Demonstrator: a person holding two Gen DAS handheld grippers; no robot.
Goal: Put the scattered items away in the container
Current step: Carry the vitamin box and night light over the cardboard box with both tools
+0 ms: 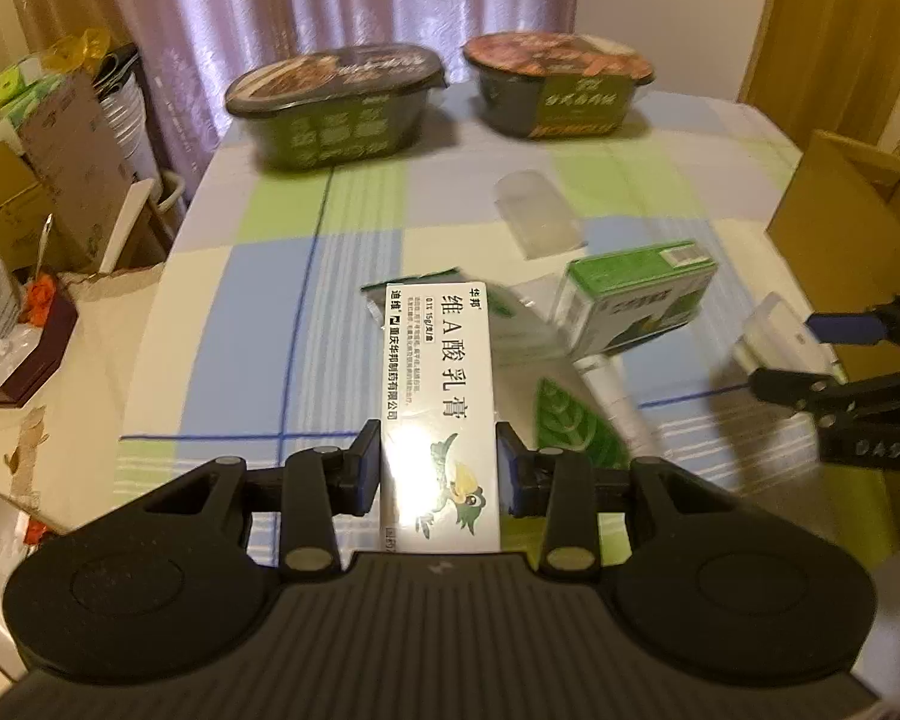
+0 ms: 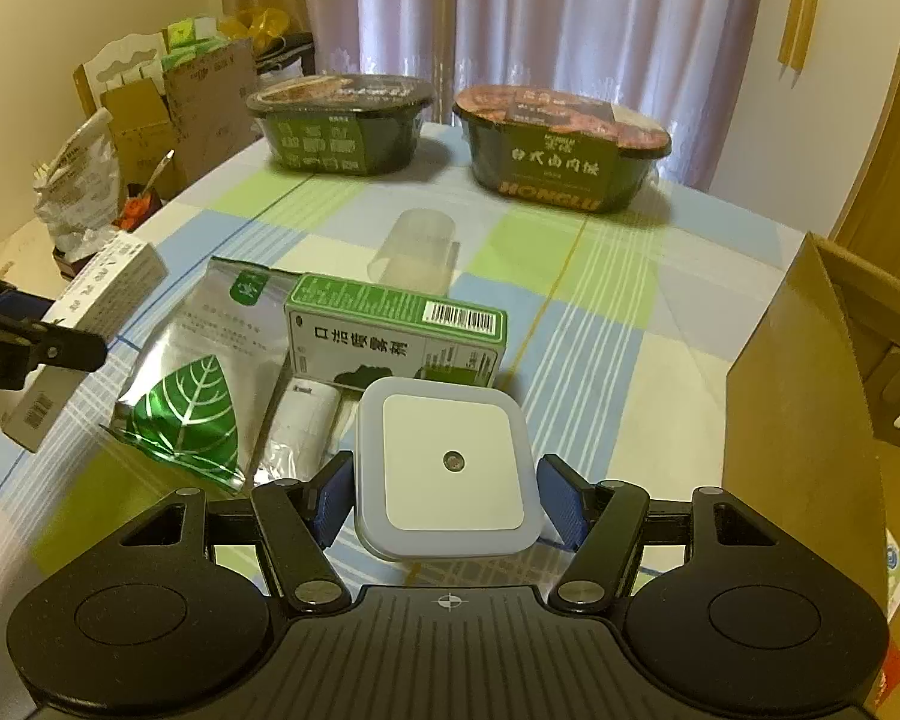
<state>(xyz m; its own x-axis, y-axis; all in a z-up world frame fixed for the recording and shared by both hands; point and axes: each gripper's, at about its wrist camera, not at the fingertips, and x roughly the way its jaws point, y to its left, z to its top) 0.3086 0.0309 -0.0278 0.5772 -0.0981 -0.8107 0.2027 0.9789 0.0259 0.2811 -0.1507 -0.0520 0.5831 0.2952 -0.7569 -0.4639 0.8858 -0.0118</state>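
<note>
Jaws of both grippers clamp loads: left gripper [image 1: 439, 468] an ointment carton [image 1: 438, 396], right gripper [image 2: 444, 501] a night light [image 2: 447, 468]; green box [image 2: 397, 333] and leaf pouch [image 2: 192, 384] wait at 11 o'clock, cardboard box [image 2: 810, 396] at 3.

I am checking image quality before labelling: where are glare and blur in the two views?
Left wrist view: bright glare on the white box in the left gripper; the green box and right gripper are blurred. Right wrist view: sharper, the night light evenly lit, the foil pouch shiny.
</note>
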